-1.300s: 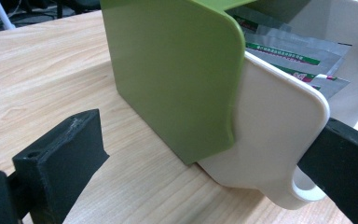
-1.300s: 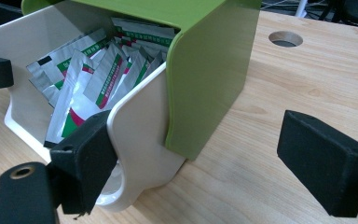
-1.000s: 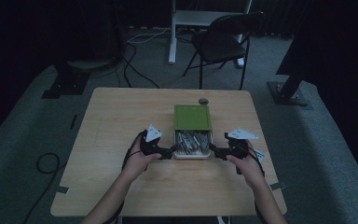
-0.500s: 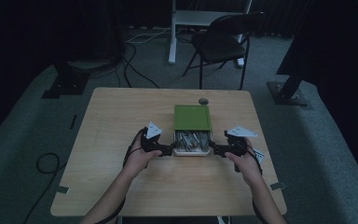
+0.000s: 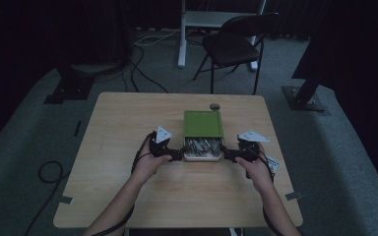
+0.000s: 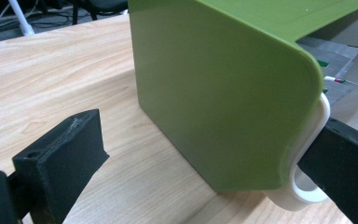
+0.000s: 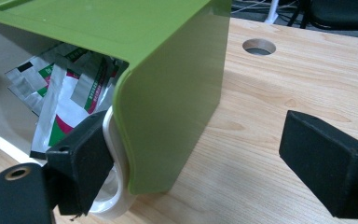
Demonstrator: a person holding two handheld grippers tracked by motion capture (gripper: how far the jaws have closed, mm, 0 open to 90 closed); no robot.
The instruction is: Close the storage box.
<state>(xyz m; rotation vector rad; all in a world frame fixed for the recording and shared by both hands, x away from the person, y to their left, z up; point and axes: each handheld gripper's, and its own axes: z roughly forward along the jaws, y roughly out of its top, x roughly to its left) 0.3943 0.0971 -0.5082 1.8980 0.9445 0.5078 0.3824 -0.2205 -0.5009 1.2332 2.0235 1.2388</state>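
Observation:
A green box [image 5: 203, 124] lies on the wooden table [image 5: 123, 123], its white drawer [image 5: 203, 157] slid out toward me with several foil sachets [image 5: 203, 146] inside. My left gripper [image 5: 178, 154] is at the drawer's left side. It is open, with one jaw against the drawer's white loop [image 6: 307, 186] and the other out on bare wood. My right gripper [image 5: 226, 156] is at the drawer's right side. It is also open, with its left jaw touching the white loop [image 7: 116, 186] under the green cover [image 7: 168, 107]. The sachets [image 7: 60, 88] show under the cover.
A round cable hole [image 5: 215, 106] sits in the table just behind the box. A small label [image 5: 273, 164] lies by my right hand. Beyond the table stand a black chair [image 5: 236, 44] and a white desk leg [image 5: 182, 39], with cables on the floor.
Both grippers have edged inward toward the drawer's sides, the right one more. The box and drawer look unmoved.

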